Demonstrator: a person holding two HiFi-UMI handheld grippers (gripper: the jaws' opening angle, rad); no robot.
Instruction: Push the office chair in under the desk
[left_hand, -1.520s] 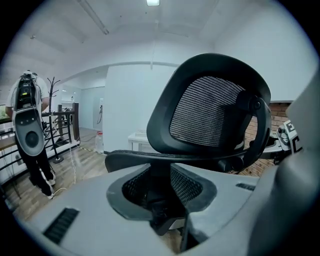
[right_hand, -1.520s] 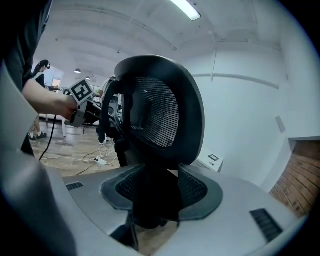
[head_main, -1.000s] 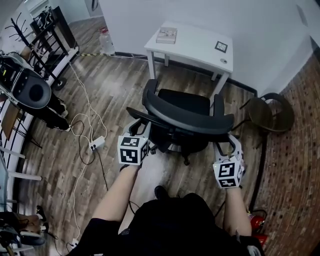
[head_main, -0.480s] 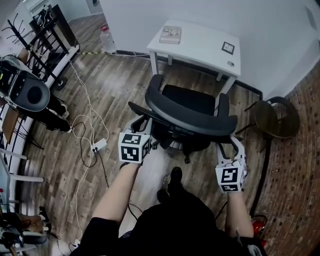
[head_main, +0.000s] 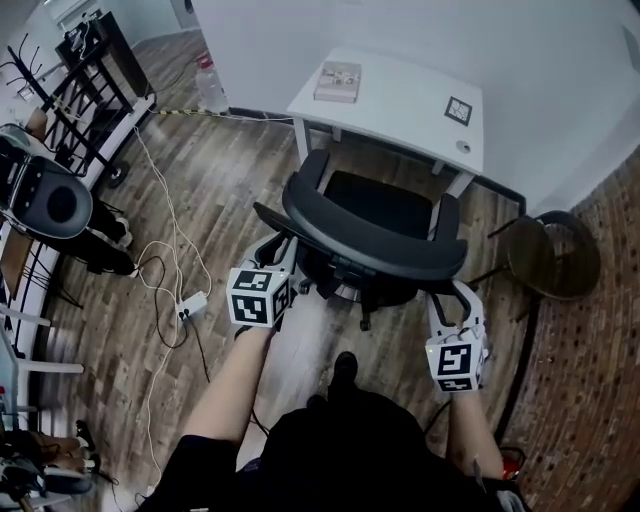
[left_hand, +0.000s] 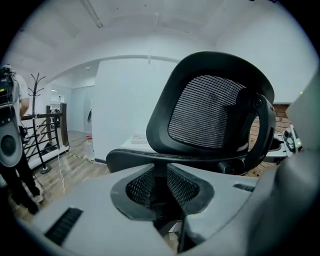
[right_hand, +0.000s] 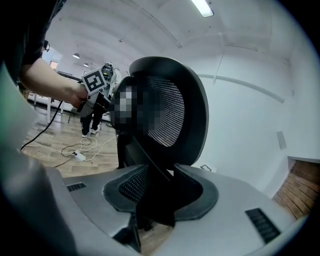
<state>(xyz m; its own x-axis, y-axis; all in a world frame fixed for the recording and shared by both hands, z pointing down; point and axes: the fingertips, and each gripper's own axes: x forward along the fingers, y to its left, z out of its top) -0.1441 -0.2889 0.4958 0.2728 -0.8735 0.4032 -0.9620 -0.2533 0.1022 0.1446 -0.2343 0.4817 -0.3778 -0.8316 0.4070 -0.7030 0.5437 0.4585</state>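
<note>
A black mesh office chair (head_main: 372, 238) stands just short of the far white desk (head_main: 400, 95), not yet pushed under. The left gripper (head_main: 278, 250) and right gripper (head_main: 450, 293) are closing around its back frame.

I'm seeing the office chair (head_main: 370, 240) in matt black plastic with a woven mesh back, the desk (head_main: 400, 95) smooth white, the floor (head_main: 240, 170) grainy wood plank.

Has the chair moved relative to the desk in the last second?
Yes. The chair has rolled toward the desk: in the head view its seat now sits nearer the desk's front legs.
</note>
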